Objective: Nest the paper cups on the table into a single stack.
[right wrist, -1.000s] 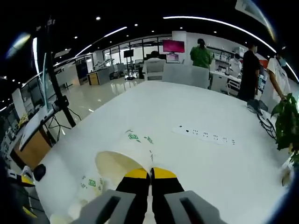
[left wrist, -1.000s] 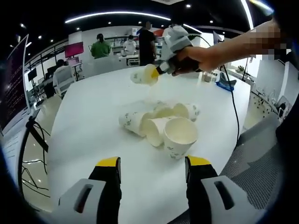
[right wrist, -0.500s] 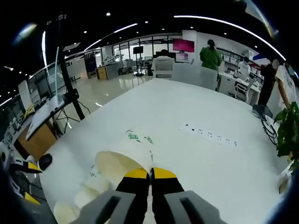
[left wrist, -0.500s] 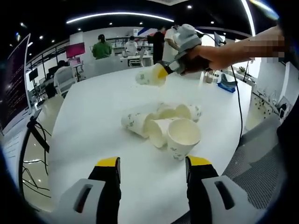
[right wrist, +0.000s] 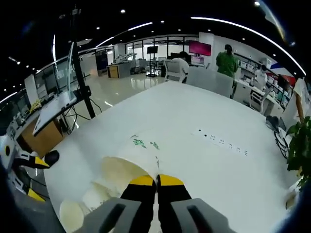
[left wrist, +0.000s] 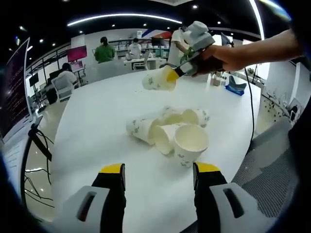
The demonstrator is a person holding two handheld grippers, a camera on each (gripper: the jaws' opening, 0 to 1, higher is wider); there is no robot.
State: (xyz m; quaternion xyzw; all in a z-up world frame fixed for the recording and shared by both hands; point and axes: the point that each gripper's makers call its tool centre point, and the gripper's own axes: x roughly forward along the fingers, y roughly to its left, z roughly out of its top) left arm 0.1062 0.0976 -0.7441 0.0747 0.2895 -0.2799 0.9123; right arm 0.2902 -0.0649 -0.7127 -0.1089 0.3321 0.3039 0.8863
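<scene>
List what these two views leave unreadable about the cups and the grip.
- Left gripper view: pile of cups overlaps, so the count is unclear.
- Right gripper view: right gripper covers the held cup wall it pinches.
- Right gripper view: cups cut off by the bottom edge.

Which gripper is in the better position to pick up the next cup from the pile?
Probably the left gripper: its jaws are open and empty, facing the pile of cups. The right gripper is shut on a cup above the table.

White paper cups (left wrist: 167, 131) (green-printed) on white table (left wrist: 97, 121).
</scene>
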